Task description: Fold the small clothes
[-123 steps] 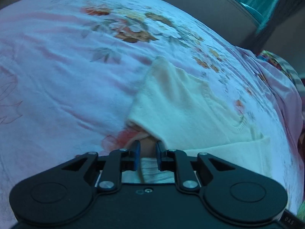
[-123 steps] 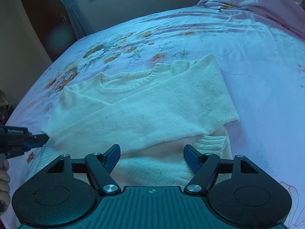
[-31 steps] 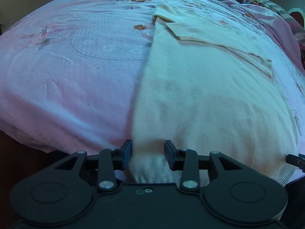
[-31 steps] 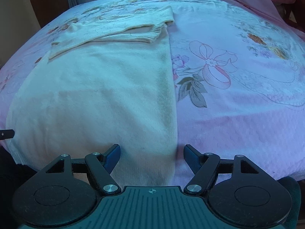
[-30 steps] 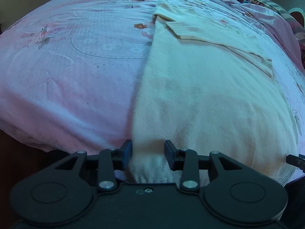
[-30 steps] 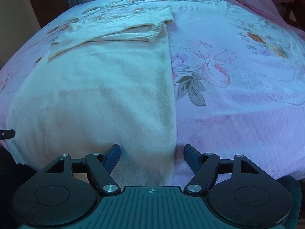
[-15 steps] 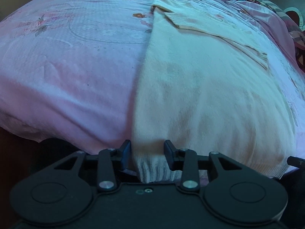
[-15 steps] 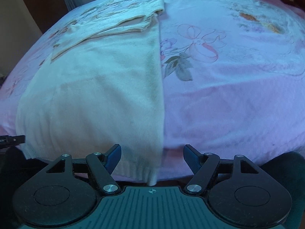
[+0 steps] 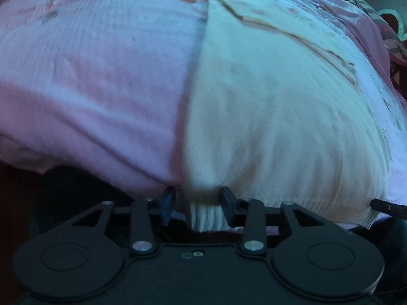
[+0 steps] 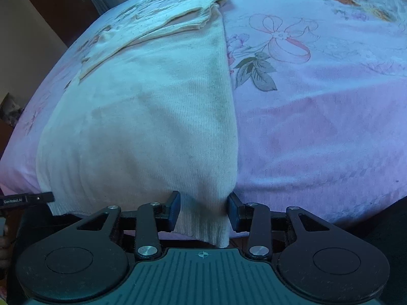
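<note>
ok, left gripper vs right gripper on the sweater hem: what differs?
The left gripper is at the left corner of the sweater, the right gripper at the right corner. The right gripper's jaws are closing, with the hem filling the space between them; the left gripper shows a gap beside one pad. Shared: both straddle the ribbed hem at the bed edge.

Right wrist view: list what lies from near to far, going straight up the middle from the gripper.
right gripper → ribbed hem → sweater body → folded sleeve → floral bedspread
</note>
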{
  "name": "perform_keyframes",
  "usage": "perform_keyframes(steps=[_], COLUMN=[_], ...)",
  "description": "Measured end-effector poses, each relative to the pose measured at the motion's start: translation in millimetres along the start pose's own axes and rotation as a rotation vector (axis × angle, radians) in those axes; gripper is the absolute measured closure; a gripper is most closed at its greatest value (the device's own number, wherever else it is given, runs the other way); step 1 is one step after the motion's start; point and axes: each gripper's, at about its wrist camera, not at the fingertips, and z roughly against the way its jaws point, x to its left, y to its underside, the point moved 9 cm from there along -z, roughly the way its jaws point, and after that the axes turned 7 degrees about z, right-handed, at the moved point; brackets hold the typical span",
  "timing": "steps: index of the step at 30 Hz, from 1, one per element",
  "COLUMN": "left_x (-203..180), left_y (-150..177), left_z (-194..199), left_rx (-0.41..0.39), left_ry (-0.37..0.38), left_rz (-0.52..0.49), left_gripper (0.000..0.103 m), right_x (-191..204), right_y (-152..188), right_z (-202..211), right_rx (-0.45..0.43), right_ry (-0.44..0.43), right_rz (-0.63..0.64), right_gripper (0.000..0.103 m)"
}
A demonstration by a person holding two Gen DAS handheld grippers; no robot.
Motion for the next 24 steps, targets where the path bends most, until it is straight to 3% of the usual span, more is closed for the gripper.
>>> perform_keyframes(steps=[2,4,10,16,21,24], left_x=[-0.7,-4.6,-37.0,-66.8,-76.2,-77.9], left_y=[-0.1,-1.6,-24.1,-96.4,-159.5,-185.9], left_z=[-3.6,-1.0,33.6,56.6,37.3,8.8], left_rx=[0.008,0.010,-0.067,-0.175,-0.235,-0.213], left_ry=[0.015,0.045,0.174,0.258,0.188,0.114], left_rz=[0.021,0.040,0.015,0.044,0.080,0.093], left_gripper=[0.072,0.095,0.097,0.097,0.096,0.087], right_x=[1.4,4.8,14.8,13.3,-12.6,-27.3], right_y=[0.2,0.0,-17.4,-85.9,-154.2,-180.8], right_z=[-1.9,-0.9,19.3,46.7,30.4,3.1], right_rx=[0.007,0.022,-0.030,-0.176,-0.249,-0.243], right_ry=[-0.010,-0.074,-0.189,-0.289,-0.284,-0.229], right_rz=[0.002,-0.023,-0.098,-0.210,-0.310,-0.345], right_gripper=[0.064,0.098,0.098,0.098,0.098,0.098])
